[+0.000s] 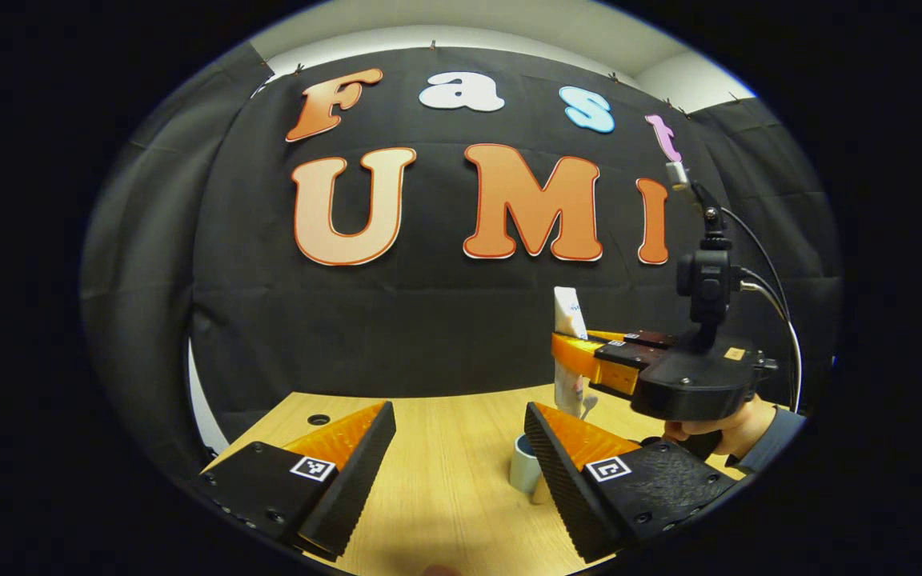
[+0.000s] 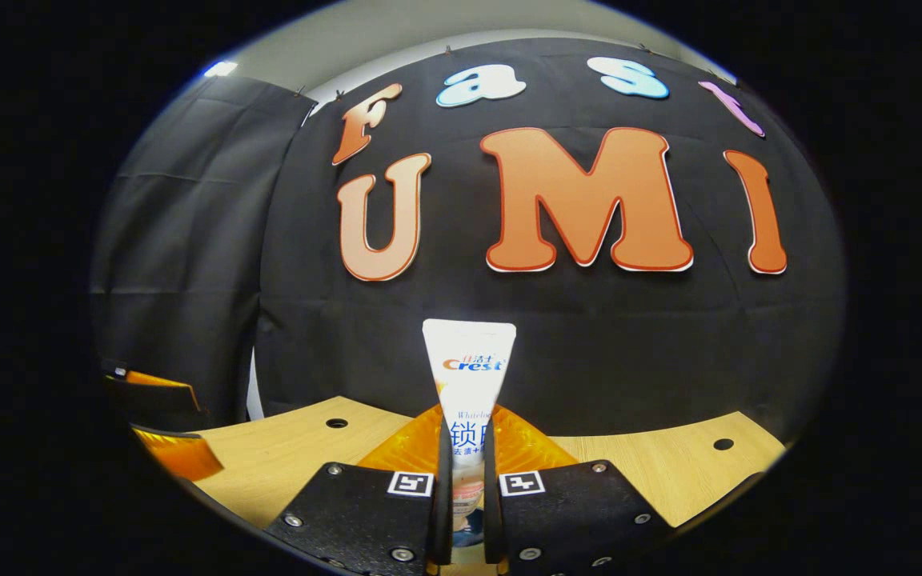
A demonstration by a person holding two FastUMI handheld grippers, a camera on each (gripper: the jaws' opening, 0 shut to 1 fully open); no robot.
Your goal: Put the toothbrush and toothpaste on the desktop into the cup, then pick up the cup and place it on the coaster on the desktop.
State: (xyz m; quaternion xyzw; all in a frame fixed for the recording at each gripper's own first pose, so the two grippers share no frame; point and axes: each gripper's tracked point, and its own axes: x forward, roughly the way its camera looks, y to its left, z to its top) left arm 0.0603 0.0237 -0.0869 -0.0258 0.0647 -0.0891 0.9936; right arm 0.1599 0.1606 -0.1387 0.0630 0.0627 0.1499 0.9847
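In the right gripper view my right gripper (image 2: 465, 480) is shut on a white toothpaste tube (image 2: 467, 368), which stands upright with its flat crimped end up. The left gripper view has the right gripper (image 1: 571, 356) hovering with the toothpaste tube (image 1: 567, 308) just above a pale cup (image 1: 522, 464) on the wooden desktop (image 1: 437, 480). A thin white tip (image 1: 589, 406), perhaps the toothbrush, sticks up beside the tube. My left gripper (image 1: 457, 456) is open, low over the desk, and its right finger hides part of the cup.
A hand and sleeve (image 1: 741, 428) hold the right gripper. The desktop has small round holes (image 1: 318, 419) (image 2: 723, 443). The left gripper (image 2: 161, 436) appears at the left edge of the right gripper view. Black cloth walls off the back of the desk.
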